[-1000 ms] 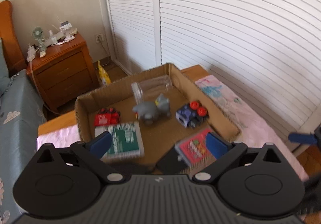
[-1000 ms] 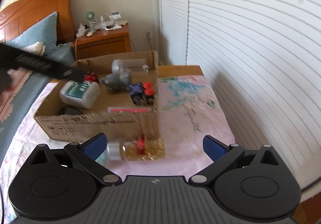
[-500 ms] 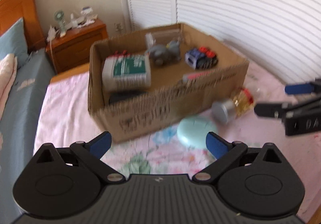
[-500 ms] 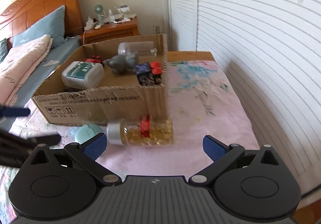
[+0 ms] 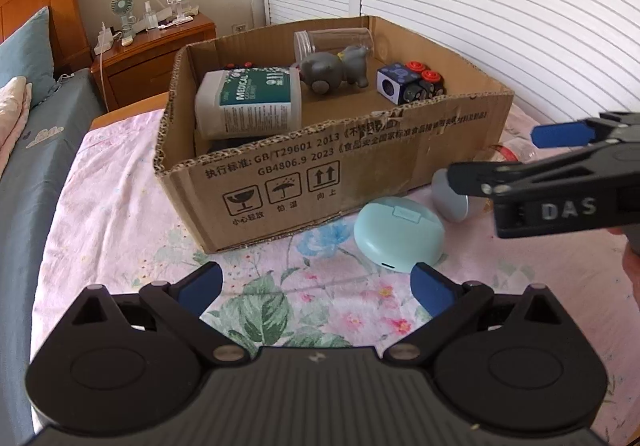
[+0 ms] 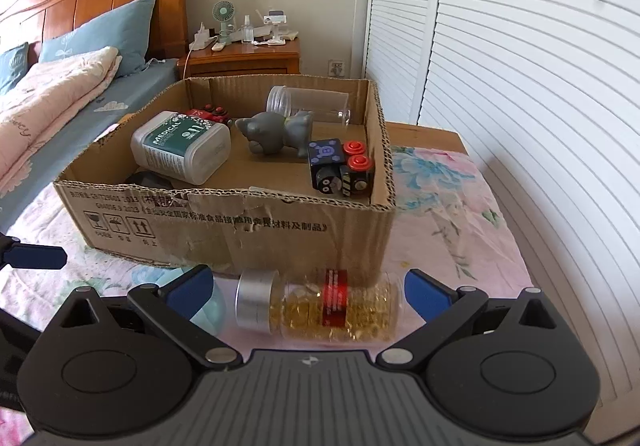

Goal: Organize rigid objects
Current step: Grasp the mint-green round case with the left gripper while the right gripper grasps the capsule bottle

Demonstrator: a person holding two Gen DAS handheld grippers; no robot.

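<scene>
A cardboard box (image 5: 400, 150) (image 6: 240, 222) on the floral bedsheet holds a white medical tub (image 5: 250, 106) (image 6: 182, 146), a grey toy animal (image 5: 332, 70) (image 6: 276, 132), a clear jar (image 5: 332, 40) (image 6: 308, 104), dark cubes with red buttons (image 5: 408, 84) (image 6: 340, 168) and a red toy (image 6: 210, 114). A mint round case (image 5: 398, 232) lies just beyond my open left gripper (image 5: 316, 286). A bottle of yellow capsules (image 6: 320, 304) with a silver cap lies between the open jaws of my right gripper (image 6: 308, 286), which also shows in the left wrist view (image 5: 556, 162).
A wooden nightstand (image 6: 244, 60) (image 5: 156, 46) with a fan and small bottles stands behind the box. White louvred doors (image 6: 520, 66) run along the right. A bed with pillows and a pink quilt (image 6: 52, 86) lies to the left.
My left gripper has pulled back out of the box and lowered toward the mint case. My right gripper has come down and closer around the capsule bottle.
</scene>
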